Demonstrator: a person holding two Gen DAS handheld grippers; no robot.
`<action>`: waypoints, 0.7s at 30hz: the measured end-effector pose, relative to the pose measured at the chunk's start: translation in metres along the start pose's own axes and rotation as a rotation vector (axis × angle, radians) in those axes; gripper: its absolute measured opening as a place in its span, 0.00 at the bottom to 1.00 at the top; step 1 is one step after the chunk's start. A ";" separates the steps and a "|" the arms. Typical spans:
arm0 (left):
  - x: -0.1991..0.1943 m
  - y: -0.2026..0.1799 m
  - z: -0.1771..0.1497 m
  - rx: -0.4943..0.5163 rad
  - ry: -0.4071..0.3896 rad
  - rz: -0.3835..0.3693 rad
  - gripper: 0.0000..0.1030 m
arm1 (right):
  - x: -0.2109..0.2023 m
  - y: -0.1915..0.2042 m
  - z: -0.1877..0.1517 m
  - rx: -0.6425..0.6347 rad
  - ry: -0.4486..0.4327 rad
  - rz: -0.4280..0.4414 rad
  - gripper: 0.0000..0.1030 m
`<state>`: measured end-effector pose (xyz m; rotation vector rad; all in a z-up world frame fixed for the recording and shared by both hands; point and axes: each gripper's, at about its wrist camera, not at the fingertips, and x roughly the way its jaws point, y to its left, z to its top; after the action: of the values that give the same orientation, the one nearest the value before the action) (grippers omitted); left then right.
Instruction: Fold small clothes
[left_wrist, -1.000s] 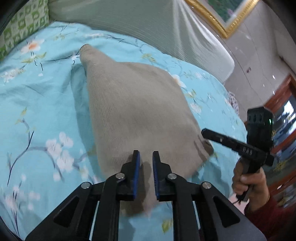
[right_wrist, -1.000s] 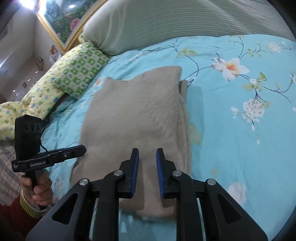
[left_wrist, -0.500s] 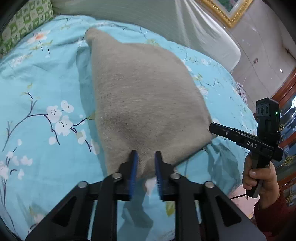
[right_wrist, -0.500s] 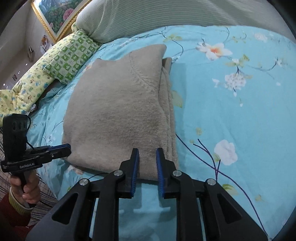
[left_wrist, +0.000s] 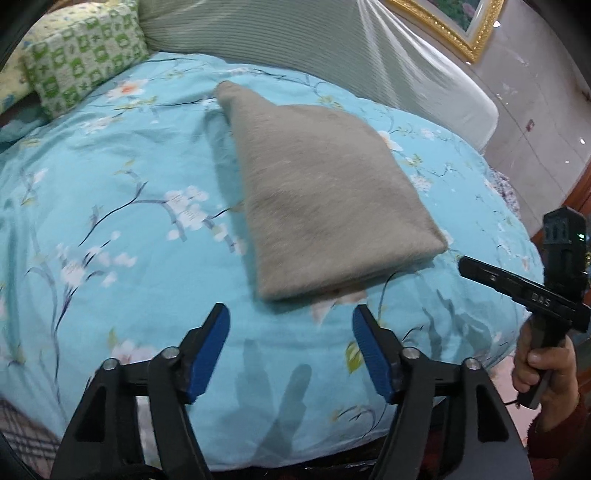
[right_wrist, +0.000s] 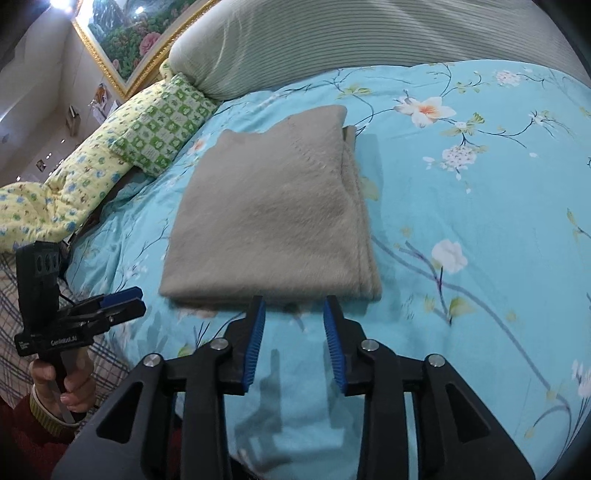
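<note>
Two blue-padded fingers of the left gripper (left_wrist: 291, 321) fill the bottom of the left wrist view, spread wide apart and holding nothing. Just above them, in the middle of the frame, the folded grey garment (left_wrist: 325, 206) lies flat on the turquoise floral bedspread (left_wrist: 110, 221), its near edge close to the fingertips but not touching them. At the right edge a hand (left_wrist: 546, 373) grips the handle of the right gripper (left_wrist: 517, 286), seen side-on. A green checked pillow (left_wrist: 81, 66) sits in the upper left, a striped grey bolster (left_wrist: 295, 40) runs along the top, and a gold picture frame (left_wrist: 443, 26) shows in the upper right.

In the right wrist view, the right gripper (right_wrist: 294, 325) stands at bottom centre with its jaws parted and empty, the tips just short of the grey garment (right_wrist: 273, 218), which lies in the centre of the frame with stacked layers showing along its right side. The bedspread (right_wrist: 480, 221) spreads to the right. At lower left the other hand (right_wrist: 62, 384) holds the left gripper (right_wrist: 122, 301). The checked pillow (right_wrist: 162, 125) and a yellow floral quilt (right_wrist: 55, 199) lie at left, the bolster (right_wrist: 332, 40) along the top.
</note>
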<state>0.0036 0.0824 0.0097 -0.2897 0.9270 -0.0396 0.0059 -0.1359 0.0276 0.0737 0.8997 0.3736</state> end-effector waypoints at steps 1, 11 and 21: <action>-0.002 0.001 -0.004 -0.003 0.000 0.009 0.72 | -0.001 0.003 -0.003 -0.006 0.003 -0.001 0.38; -0.009 -0.005 -0.037 0.045 0.008 0.089 0.78 | -0.004 0.023 -0.041 -0.078 0.028 -0.043 0.59; -0.011 -0.012 -0.043 0.102 0.011 0.127 0.80 | -0.008 0.031 -0.052 -0.125 0.032 -0.091 0.76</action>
<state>-0.0360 0.0623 -0.0025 -0.1359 0.9492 0.0290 -0.0481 -0.1146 0.0077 -0.0876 0.9060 0.3463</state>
